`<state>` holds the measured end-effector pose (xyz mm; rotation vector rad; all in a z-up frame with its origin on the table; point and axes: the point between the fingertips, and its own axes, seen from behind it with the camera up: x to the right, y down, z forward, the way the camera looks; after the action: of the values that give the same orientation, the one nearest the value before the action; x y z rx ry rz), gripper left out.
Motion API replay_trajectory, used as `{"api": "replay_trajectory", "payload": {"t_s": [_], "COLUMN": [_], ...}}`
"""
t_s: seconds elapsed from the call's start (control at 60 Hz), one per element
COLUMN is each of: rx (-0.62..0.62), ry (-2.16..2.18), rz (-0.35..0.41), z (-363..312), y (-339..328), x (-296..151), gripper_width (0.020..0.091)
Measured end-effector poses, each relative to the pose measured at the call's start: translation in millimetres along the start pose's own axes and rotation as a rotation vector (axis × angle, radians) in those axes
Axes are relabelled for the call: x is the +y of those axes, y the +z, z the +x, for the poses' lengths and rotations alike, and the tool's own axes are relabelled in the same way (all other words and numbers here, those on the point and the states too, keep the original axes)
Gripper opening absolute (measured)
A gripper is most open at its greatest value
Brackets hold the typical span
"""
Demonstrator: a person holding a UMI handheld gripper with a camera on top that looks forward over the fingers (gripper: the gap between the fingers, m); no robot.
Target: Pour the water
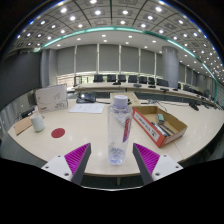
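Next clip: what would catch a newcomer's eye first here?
A clear water bottle with a white cap stands on the pale table, between the open tool's fingers with gaps either side. Right of it lies an open cardboard box; left, beyond the fingers, a small red disc and a white cup.

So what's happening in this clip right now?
A hand-held claw is open around a clear plastic water bottle with a white cap, which stands upright on the pale round table between the two fingers, not yet gripped. To the left sit a white cup and a small red disc; an open cardboard box lies to the right. No pouring yet.
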<state>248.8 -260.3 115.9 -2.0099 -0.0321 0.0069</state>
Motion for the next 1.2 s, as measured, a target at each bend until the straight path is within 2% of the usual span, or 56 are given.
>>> {"api": "replay_trajectory", "payload": {"t_s": [0.117, 0.2, 0.3, 0.35, 0.45, 0.5, 0.517, 0.6, 0.883, 1.05, 1.2], "rx": [0.001, 0.010, 0.010, -0.002, 0.011, 0.011, 0.013, 0.024, 0.144, 0.280, 0.407], "ry": [0.034, 0.056, 0.067, 0.064, 0.039, 0.039, 0.039, 0.025, -0.144, -0.367, -0.659], "rz": [0.029, 0.048, 0.063, 0.076, 0.086, 0.084, 0.085, 0.079, 0.062, 0.088, 0.133], "z": [16, 24, 29, 22, 22, 19, 19, 17, -5, -34, -96], "y": [42, 70, 96, 100, 103, 102, 102, 104, 98, 87, 82], "x": [-3, -5, -4, -8, -10, -11, -11, -11, -51, -114, -185], "gripper_width": [0.0860, 0.0824, 0.0646, 0.0520, 0.0482, 0.0451, 0.0420, 0.0378, 0.0372, 0.0372, 0.0373]}}
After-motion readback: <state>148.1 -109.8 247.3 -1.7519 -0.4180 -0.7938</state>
